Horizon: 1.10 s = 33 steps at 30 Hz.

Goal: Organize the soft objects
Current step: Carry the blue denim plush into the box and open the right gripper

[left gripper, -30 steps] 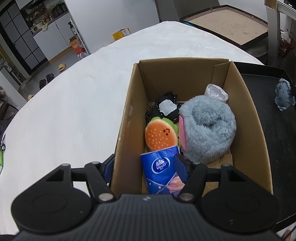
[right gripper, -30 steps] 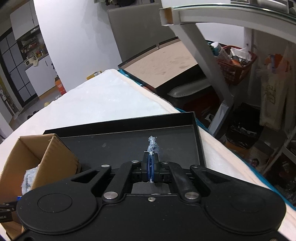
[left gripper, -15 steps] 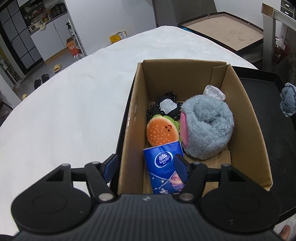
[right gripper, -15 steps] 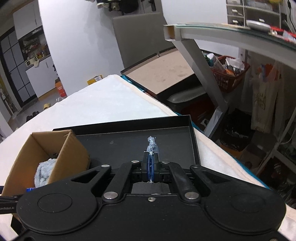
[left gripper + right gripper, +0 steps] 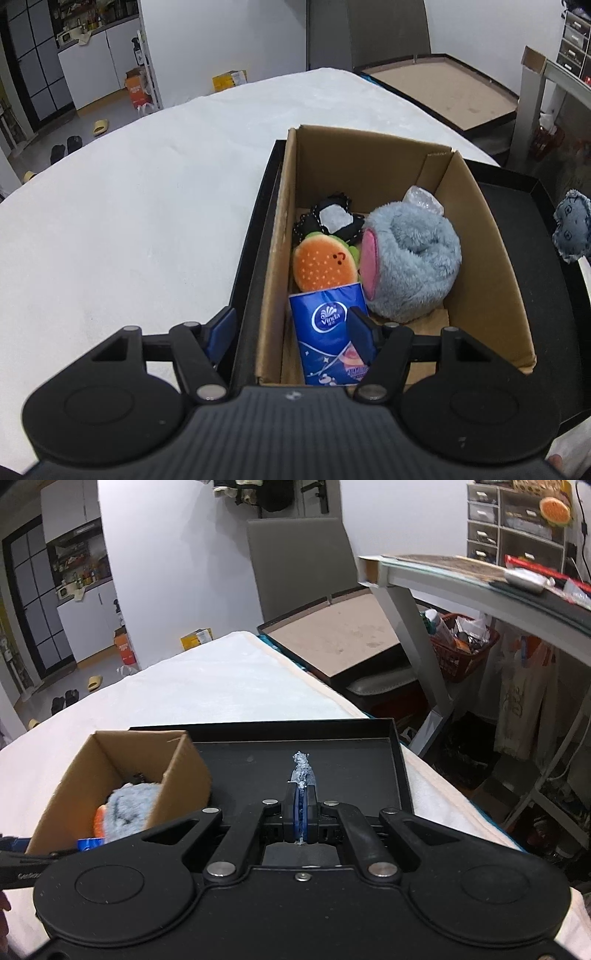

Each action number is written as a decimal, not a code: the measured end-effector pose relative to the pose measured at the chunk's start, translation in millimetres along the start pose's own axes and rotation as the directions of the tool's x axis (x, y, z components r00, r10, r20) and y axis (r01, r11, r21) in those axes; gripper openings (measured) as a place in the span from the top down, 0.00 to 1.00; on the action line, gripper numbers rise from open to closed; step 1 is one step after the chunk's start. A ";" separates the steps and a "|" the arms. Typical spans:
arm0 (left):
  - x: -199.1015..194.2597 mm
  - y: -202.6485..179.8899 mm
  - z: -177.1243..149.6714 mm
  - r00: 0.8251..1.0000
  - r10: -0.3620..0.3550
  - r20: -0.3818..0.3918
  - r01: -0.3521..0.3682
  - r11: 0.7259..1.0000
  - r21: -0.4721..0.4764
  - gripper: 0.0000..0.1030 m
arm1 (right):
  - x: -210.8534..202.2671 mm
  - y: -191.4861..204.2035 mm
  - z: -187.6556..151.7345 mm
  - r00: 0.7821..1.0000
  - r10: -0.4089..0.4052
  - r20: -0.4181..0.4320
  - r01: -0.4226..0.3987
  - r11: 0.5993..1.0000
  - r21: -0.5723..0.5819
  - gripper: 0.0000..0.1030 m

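An open cardboard box [image 5: 480, 236] stands at the left end of a black tray [image 5: 397, 760]. It holds a grey-blue fluffy plush [image 5: 413, 258], a burger plush [image 5: 321, 266], a black-and-white item [image 5: 332, 219] and a blue Vinda tissue pack [image 5: 325, 332]. My left gripper [image 5: 291, 330] straddles the box's left wall and the tissue pack. Its jaws are closing; the left pad [image 5: 221, 328] stands outside the tray wall. My right gripper [image 5: 300, 794] is shut on a small blue-grey soft toy [image 5: 570, 229], held above the tray, right of the box.
The tray lies on a white-covered table [image 5: 129, 221]. To the right stand a glass desk [image 5: 461, 576] with metal legs, a red basket [image 5: 461, 638] and floor clutter. A grey chair [image 5: 299, 565] and a brown board [image 5: 343, 635] lie beyond the table's far edge.
My right gripper has risen with the toy, and more of the box shows at the left of its view. The left view has swung a little; its jaws stand slightly narrower.
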<state>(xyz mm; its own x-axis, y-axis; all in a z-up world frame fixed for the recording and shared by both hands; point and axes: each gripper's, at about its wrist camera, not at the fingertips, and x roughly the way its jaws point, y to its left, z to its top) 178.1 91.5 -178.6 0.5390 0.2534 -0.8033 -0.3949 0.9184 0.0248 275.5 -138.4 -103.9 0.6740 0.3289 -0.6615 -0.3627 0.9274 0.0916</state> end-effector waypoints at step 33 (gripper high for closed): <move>-0.7 49.5 -6.6 0.981 -0.192 0.026 0.193 0.968 -0.158 0.86 | -26.8 137.5 0.6 0.995 0.084 -0.052 -0.091 0.983 -0.158 0.98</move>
<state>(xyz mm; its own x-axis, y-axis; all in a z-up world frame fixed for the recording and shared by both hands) 153.2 134.8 -180.7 0.6238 0.0806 -0.7774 -0.3960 0.8901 -0.2255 207.9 -19.7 -73.1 0.6066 0.3959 -0.6894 -0.5200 0.8535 0.0326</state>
